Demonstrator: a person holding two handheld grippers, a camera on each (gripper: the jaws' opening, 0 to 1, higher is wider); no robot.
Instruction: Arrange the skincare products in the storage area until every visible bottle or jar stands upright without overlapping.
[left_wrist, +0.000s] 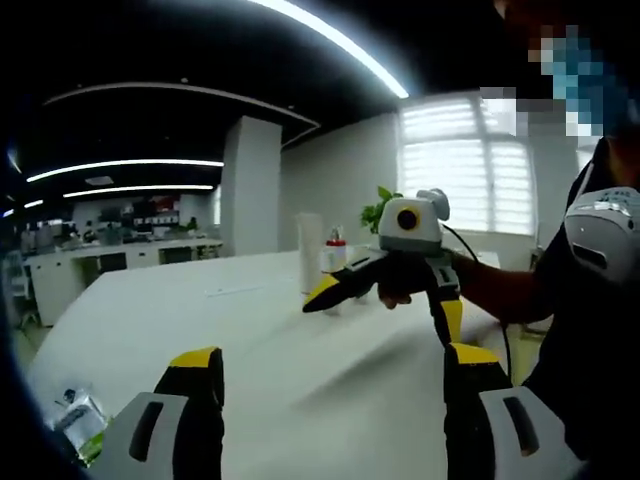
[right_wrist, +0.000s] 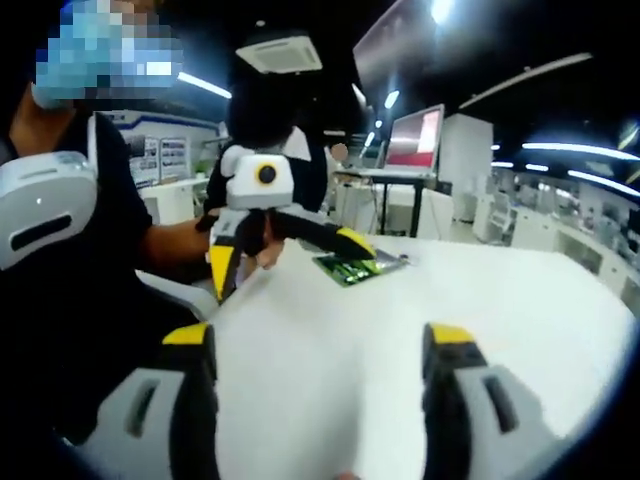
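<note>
Both tools, left tool (left_wrist: 330, 420) and right tool (right_wrist: 320, 400), are being held spread and empty above the table (left_wrist: 250, 340), bottles (left_wrist: 334, 255) far off, nothing being arranged yet.

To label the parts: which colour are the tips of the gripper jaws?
Yellow on black jaws, clearest on the left gripper in the left gripper view.

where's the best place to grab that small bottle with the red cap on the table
Take the red-capped bottle by its pale body below the cap, jaws closing from either side. It stands upright beside a taller white container, so come from the side away from that. The right gripper is nearest, jaws open.
</note>
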